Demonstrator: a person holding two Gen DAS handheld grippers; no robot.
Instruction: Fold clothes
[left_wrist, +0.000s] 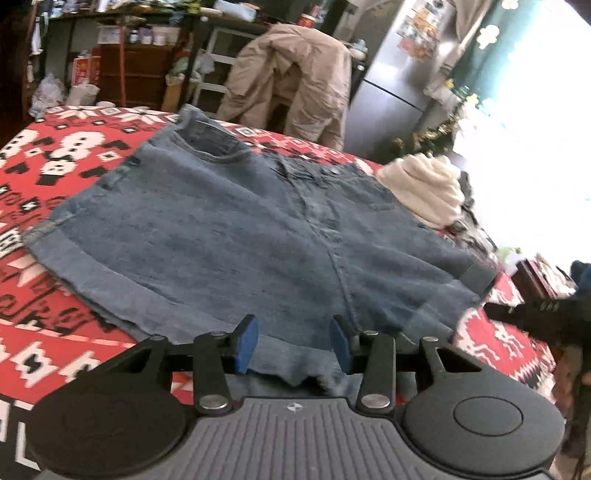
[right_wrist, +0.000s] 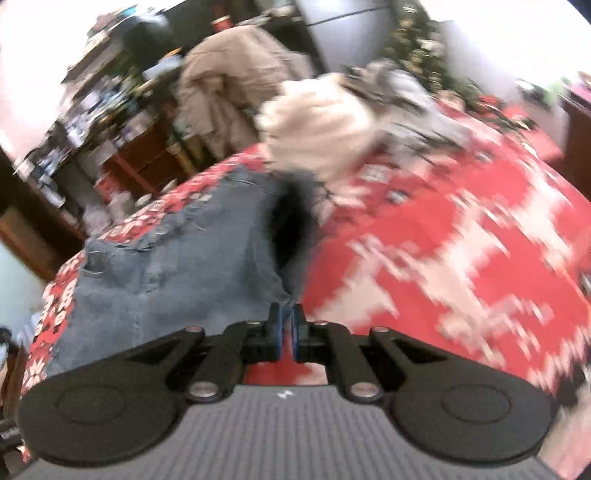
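Denim shorts (left_wrist: 236, 229): flat on red patterned tablecloth (left_wrist: 55, 206) | left gripper (left_wrist: 293, 345): jaws apart over near hem, not pinching | right gripper (right_wrist: 287, 332): nearly closed at shorts' edge, grip unclear in blur | cream garment (left_wrist: 424, 188) beyond.

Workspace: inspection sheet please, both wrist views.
Surface: red and white patterned cloth covers the table.
Job's things: denim shorts spread flat.
Clutter: cream garment heaped beyond the shorts, a grey garment behind it.
Grippers: left gripper open, shorts hem between its pads; right gripper nearly closed at the shorts' edge, grip unclear, view blurred.
Cables: nothing seen.
Surroundings: beige coat over a chair, fridge, crowded shelves.
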